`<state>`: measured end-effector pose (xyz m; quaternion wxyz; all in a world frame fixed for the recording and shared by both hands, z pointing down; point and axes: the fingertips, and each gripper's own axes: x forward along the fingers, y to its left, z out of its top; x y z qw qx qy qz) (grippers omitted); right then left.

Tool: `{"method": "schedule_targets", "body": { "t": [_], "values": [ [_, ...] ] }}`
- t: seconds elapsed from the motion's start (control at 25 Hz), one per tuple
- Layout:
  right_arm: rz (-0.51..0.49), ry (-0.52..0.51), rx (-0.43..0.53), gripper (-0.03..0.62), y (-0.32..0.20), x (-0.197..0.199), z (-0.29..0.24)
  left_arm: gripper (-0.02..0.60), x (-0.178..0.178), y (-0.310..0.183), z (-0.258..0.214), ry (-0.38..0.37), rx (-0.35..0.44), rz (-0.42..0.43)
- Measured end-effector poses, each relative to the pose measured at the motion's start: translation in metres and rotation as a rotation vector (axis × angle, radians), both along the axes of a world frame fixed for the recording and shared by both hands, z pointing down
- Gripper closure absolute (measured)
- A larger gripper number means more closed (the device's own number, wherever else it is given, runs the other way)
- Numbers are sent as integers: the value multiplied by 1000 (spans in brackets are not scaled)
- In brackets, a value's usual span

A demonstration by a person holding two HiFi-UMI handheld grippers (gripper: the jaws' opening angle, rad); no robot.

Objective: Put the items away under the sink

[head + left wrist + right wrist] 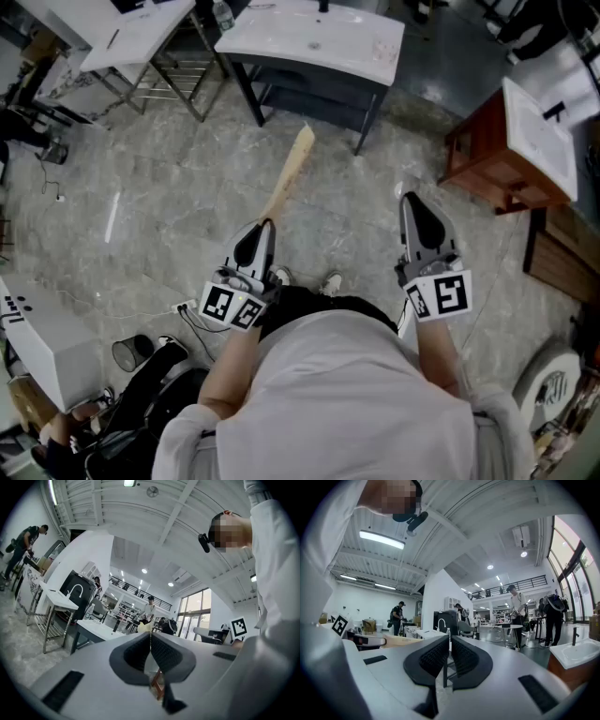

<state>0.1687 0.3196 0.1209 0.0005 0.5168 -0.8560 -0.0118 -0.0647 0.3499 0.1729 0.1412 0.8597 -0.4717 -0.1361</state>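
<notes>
In the head view my left gripper [267, 223] is shut on the near end of a long pale wooden stick [289, 173]. The stick points forward over the floor toward the white sink [314, 42] on its dark frame. The low shelf under the sink [309, 94] is in shadow. In the left gripper view the gripper [150, 634] has its jaws together, with the stick's pale tip [147, 628] showing edge-on beyond them. My right gripper [412, 199] is held level beside it, shut with nothing between its jaws [449, 639]. The stick [398, 641] shows at the left of the right gripper view.
A brown wooden cabinet with a white basin [506, 150] stands at the right. Another white-topped stand over a metal rack [141, 37] is at the back left. A white box [37, 347] and a black bag [150, 394] lie at my left. Other people stand in the background.
</notes>
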Motion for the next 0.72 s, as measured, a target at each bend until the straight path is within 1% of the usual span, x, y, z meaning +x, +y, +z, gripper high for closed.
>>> {"method": "schedule_targets", "body": {
  "t": [0.36, 0.6, 0.72],
  "values": [
    [-14, 1, 15, 551, -4, 7, -3, 574, 2, -3, -10, -7, 29, -28],
    [-57, -29, 40, 551, -6, -3, -5, 575, -3, -6, -18, -18, 60, -40],
    [-72, -21, 39, 549, -9, -11, -3, 575, -8, -10, -17, -16, 64, -46]
  ]
}}
